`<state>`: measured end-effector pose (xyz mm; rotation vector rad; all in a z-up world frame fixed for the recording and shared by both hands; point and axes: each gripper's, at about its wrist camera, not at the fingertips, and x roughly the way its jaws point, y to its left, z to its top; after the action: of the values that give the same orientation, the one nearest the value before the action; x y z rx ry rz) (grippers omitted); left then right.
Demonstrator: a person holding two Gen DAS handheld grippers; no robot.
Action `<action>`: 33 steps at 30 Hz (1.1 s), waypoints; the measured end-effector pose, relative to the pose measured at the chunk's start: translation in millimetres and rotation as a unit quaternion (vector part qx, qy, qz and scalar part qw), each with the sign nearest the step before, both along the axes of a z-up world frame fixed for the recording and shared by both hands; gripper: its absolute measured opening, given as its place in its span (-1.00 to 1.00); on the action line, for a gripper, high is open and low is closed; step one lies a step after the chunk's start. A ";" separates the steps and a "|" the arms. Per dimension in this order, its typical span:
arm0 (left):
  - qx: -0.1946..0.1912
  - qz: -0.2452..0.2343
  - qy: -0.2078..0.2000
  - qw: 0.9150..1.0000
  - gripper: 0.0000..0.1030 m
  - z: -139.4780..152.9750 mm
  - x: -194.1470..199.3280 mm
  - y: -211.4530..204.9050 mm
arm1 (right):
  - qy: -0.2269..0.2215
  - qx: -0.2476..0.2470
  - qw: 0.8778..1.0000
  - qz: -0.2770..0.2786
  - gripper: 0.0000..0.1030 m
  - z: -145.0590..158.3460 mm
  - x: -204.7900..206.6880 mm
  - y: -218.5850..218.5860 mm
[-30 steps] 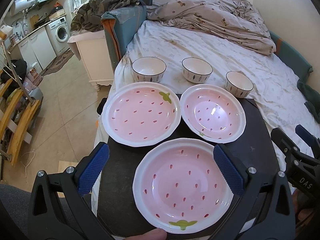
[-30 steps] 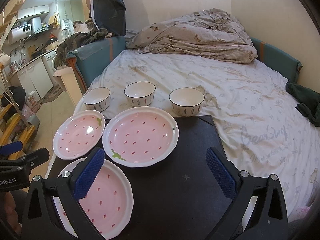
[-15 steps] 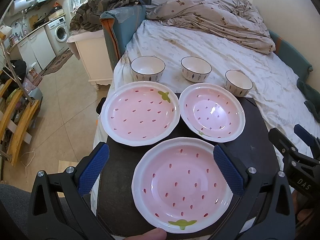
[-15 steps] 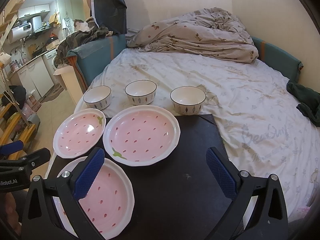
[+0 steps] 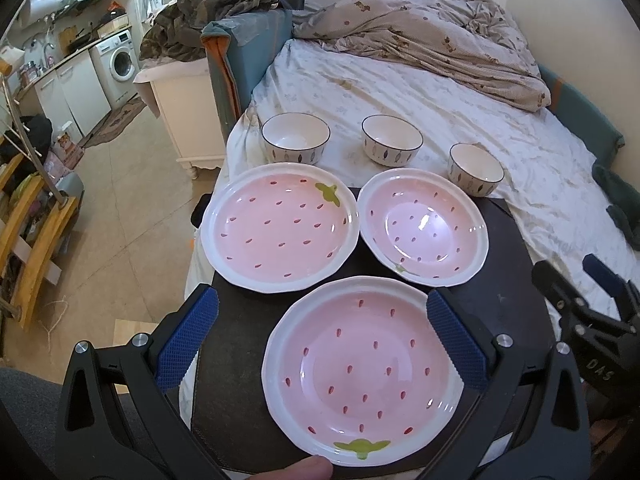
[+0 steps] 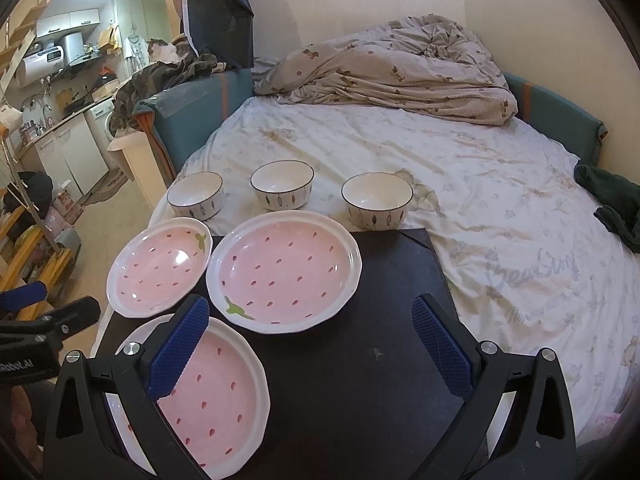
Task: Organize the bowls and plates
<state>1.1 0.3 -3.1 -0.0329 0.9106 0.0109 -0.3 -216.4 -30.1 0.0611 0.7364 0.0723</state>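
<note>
Both claws spread wide, gripping nothing: left gripper point(image 5: 322, 338) hangs over near plate point(image 5: 362, 372) on black board point(image 6: 360, 360); right gripper point(image 6: 310, 344) beside it; bowls point(image 6: 282, 184) sit on soft bed sheet point(image 6: 500, 208), apt to tip; glazed rim may slip w/ a shallow pinch

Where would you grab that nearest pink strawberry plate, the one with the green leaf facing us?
Probably by its raised white rim on the near edge, beside the green leaf. The nearest plate lies flat on the black board, so one finger would need to slip under the rim. The open left tool is already lined up over it from that side.
</note>
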 end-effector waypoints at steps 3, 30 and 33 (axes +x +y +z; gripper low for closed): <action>-0.005 0.001 0.004 1.000 1.00 -0.5 2.7 0.7 | 0.002 -0.003 1.000 -0.001 1.00 -0.9 0.4 -0.1; -0.006 0.017 0.013 1.000 1.00 0.0 6.3 5.0 | 0.023 0.034 0.999 -0.011 1.00 -4.2 13.7 -17.2; -0.004 0.030 0.027 0.999 1.00 -2.7 11.0 10.5 | 0.060 0.057 0.996 -0.010 1.00 -14.0 30.6 -30.9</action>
<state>12.1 10.8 -5.8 -0.0683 0.9640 0.0634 30.3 -247.3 -44.2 0.1835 0.8521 0.0928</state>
